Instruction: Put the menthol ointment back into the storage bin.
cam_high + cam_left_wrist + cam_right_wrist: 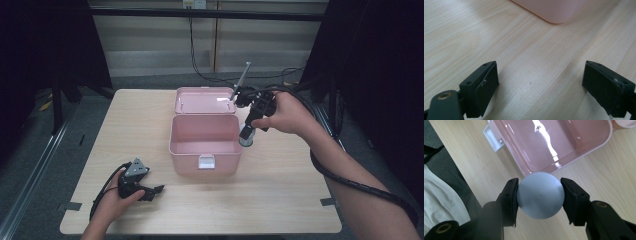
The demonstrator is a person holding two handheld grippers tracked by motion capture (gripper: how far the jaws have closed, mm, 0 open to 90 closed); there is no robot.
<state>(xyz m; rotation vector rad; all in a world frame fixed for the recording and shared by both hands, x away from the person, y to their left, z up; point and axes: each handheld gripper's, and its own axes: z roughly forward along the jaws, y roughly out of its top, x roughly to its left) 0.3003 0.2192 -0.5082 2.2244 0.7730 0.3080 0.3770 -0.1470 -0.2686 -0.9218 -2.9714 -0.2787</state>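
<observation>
An open pink plastic box stands mid-table with its lid folded back. Just right of it, my right gripper points down, shut on a round pale grey-blue object. In the right gripper view that round object sits squarely between both pads of the right gripper, above the table beside the box's empty inside. My left gripper rests on the table at the front left. In the left gripper view, the left gripper stands open with only bare wood between its jaws.
The box's white latch faces the person. A corner of the box lies ahead of the left gripper. The wooden table has bare room in front and at the left. Cables trail from both grippers; dark curtains flank the table.
</observation>
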